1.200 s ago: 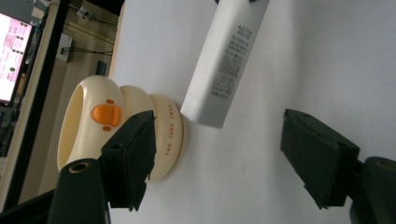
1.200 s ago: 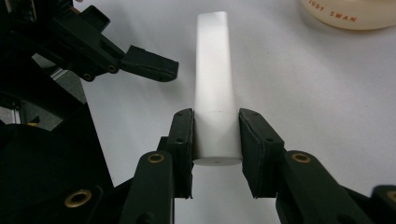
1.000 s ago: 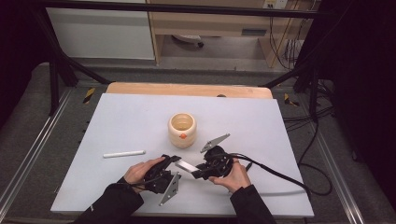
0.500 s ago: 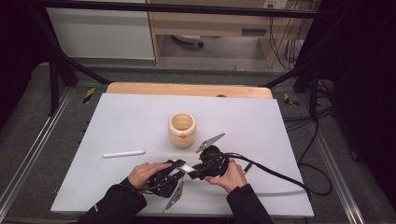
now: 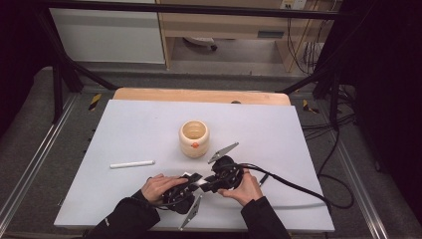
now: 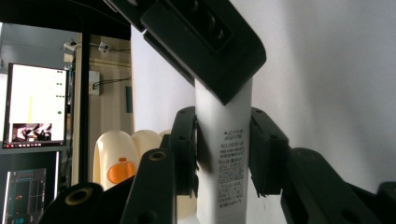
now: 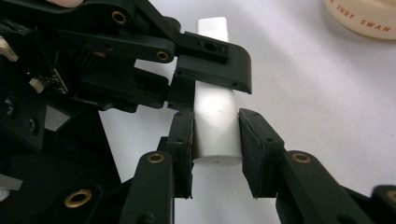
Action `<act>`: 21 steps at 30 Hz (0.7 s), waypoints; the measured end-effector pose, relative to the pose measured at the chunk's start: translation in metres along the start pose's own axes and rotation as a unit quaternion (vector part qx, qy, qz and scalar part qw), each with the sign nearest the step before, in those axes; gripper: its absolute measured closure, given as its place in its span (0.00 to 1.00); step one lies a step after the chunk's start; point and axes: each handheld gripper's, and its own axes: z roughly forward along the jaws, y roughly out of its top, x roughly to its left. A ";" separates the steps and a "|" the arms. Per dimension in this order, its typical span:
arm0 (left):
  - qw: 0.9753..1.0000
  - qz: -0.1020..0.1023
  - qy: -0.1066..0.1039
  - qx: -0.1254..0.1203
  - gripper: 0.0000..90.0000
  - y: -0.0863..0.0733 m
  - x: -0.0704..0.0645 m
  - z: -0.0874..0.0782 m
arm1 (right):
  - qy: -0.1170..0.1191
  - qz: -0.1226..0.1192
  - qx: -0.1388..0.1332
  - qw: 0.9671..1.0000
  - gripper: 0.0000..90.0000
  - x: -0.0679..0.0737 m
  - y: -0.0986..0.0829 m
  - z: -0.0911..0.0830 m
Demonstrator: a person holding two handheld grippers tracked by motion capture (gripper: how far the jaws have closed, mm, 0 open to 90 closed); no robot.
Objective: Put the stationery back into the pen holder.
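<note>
A white tube [image 5: 202,184] with small print on it is held level just above the table, near its front edge. My left gripper [image 5: 193,180] is shut on one end and my right gripper [image 5: 212,183] is shut on the other, their jaws almost touching. In the left gripper view the left gripper [image 6: 223,149] clamps the printed tube [image 6: 225,177], with the other gripper's jaw over it. Seen from the right gripper view, my right gripper [image 7: 215,140] pinches the tube [image 7: 212,121] at a seam.
A cream cup [image 5: 194,138] with an orange mark stands just behind the grippers, also seen as the cup [image 6: 122,161] in the left gripper view. A thin white stick [image 5: 132,164] lies to the left. A black cable [image 5: 293,186] trails right across the white tabletop [image 5: 278,129].
Both hands have shifted only slightly. Both grippers keep hold of the white tube.
</note>
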 end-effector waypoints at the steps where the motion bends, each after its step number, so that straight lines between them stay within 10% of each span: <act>1: 1.000 0.003 0.000 0.002 0.73 0.000 0.000 0.000 | 0.001 0.001 0.000 1.000 0.75 0.000 0.000 0.000; 21: 1.000 -0.005 -0.003 0.018 0.75 0.001 -0.002 -0.001 | 0.000 -0.008 -0.016 1.000 0.69 0.000 -0.001 -0.008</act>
